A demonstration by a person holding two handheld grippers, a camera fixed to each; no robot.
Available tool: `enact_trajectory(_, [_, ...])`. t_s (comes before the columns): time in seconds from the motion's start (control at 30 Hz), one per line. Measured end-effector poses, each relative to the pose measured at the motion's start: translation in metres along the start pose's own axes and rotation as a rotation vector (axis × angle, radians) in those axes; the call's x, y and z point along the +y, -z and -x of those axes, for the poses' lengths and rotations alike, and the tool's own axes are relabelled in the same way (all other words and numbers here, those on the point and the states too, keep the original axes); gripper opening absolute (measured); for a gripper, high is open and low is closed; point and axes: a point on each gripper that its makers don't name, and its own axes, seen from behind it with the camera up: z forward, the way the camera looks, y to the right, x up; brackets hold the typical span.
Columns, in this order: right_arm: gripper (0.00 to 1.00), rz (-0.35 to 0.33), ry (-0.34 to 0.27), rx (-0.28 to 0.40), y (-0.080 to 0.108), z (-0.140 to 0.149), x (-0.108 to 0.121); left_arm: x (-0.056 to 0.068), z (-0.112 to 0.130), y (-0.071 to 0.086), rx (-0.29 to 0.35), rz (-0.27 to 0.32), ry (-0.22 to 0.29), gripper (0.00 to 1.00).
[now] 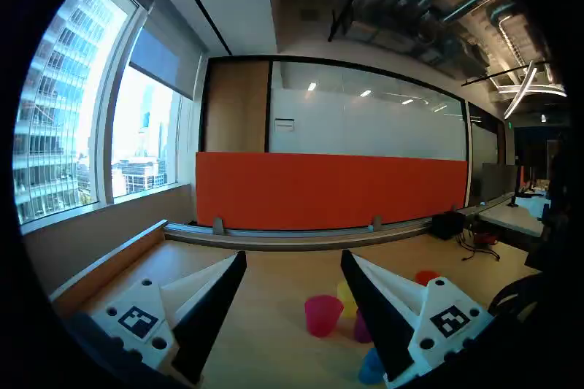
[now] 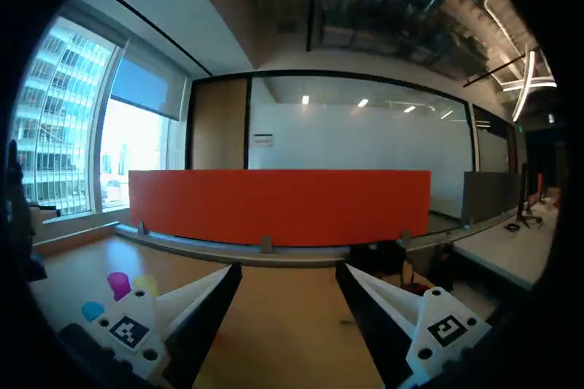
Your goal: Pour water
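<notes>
Left gripper view: the left hand-held gripper (image 1: 292, 254) is spread wide with nothing between its fingers, hovering above the light wooden table (image 1: 277, 301). At 5 o'clock, close to its right finger, stands a translucent pink plastic cup (image 1: 323, 314). A yellow plastic cup (image 1: 346, 293) is just behind it, a purple plastic cup (image 1: 360, 330) is partly hidden by the finger, and a blue plastic cup (image 1: 371, 368) is low at the edge. A red plastic cup (image 1: 426, 276) sits farther off at 4 o'clock. A long orange partition panel (image 1: 328, 190) closes the far side at 12 o'clock.

Right gripper view: the right hand-held gripper (image 2: 288, 266) is likewise wide apart and empty. Three cups show small at 8 o'clock beside its left finger, well apart from the fingertips.

Pouring looks not yet begun; the step in hand seems to be the approach. Whether any cup holds water cannot be told. The next move likely calls for swinging a gripper toward the cups, setting its fingers astride one wall, closing gently and keeping it upright until over the receiving cup
</notes>
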Motion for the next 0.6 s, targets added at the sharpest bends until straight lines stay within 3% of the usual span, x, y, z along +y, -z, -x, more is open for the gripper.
enact_trajectory(0.6, [1.00,-0.071,0.007,0.004,0.000,-0.080,-0.026,0.020,-0.088,-0.006,0.005,0.098,-0.009,0.96])
